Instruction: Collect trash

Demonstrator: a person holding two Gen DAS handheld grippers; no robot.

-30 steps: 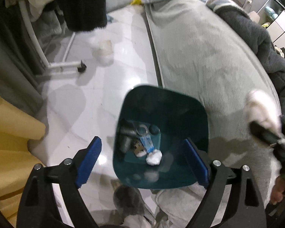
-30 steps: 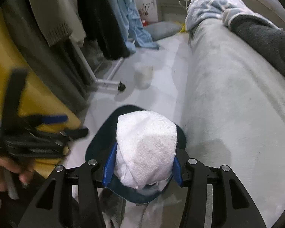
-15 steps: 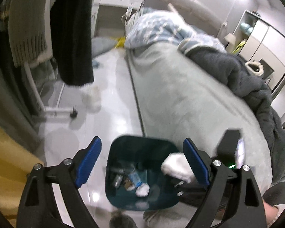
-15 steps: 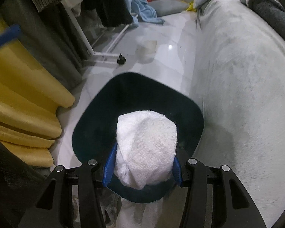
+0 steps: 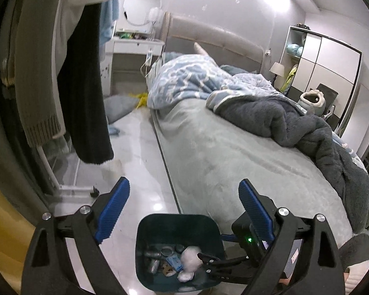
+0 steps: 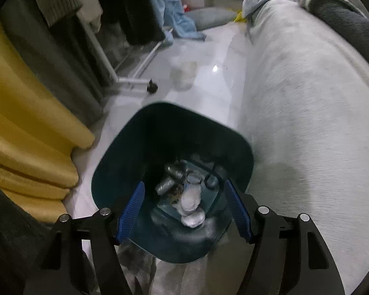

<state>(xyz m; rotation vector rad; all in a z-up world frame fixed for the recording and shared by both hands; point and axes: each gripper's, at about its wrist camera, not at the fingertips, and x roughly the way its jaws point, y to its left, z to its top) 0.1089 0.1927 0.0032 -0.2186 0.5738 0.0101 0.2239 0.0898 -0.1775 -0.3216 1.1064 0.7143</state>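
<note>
Releasing white wads (image 6: 190, 205) into the dark bin (image 6: 125, 145) beside the bed (image 6: 307, 98), right gripper (image 6: 184, 209) jaws opening with nothing clamped, left gripper (image 5: 184, 205) jaws gaping empty; remaining on the glossy floor (image 6: 209, 93), a translucent cup (image 6: 183, 76) near the clothes rack.

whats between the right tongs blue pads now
No item is gripped: the right tongs are opening over the dark teal bin, and the right wrist view shows only white tissue wads lying inside it.
</note>
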